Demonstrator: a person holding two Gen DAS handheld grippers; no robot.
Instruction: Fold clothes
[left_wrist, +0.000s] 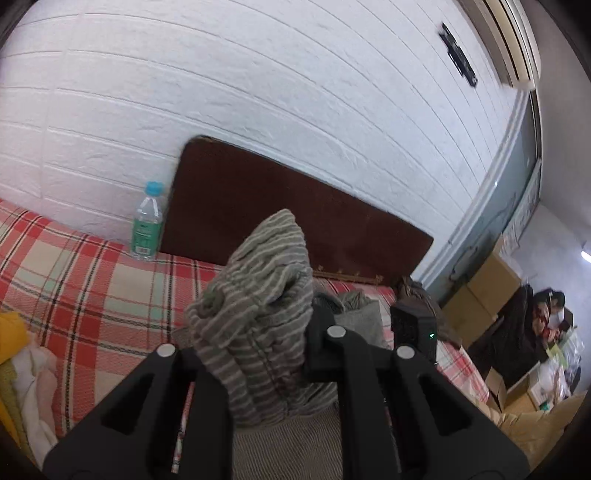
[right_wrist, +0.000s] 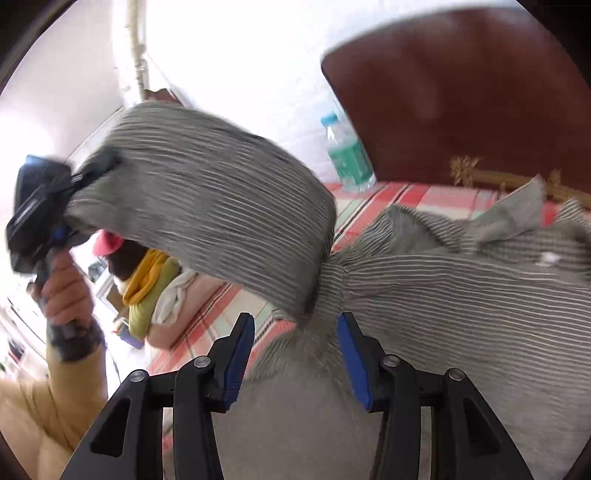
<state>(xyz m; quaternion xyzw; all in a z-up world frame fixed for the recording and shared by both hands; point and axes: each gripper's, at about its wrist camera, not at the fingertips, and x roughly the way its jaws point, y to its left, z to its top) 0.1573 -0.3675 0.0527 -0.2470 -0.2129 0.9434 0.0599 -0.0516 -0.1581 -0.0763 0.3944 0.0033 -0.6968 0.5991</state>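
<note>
left claw (right_wrist: 74, 192) clamped on striped grey garment (right_wrist: 229, 199), lifted at 10 o'clock above plaid bed (right_wrist: 373, 206). right claw (right_wrist: 295, 354) wide, garment bunched between its blue pads (right_wrist: 351, 354). bottle (left_wrist: 147, 221) at 11.

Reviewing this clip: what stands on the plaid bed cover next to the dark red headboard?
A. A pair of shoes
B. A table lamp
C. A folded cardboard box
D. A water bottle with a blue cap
D: the water bottle with its blue cap and green label stands upright on the plaid bed cover, just left of the dark red headboard in the left wrist view.
</note>
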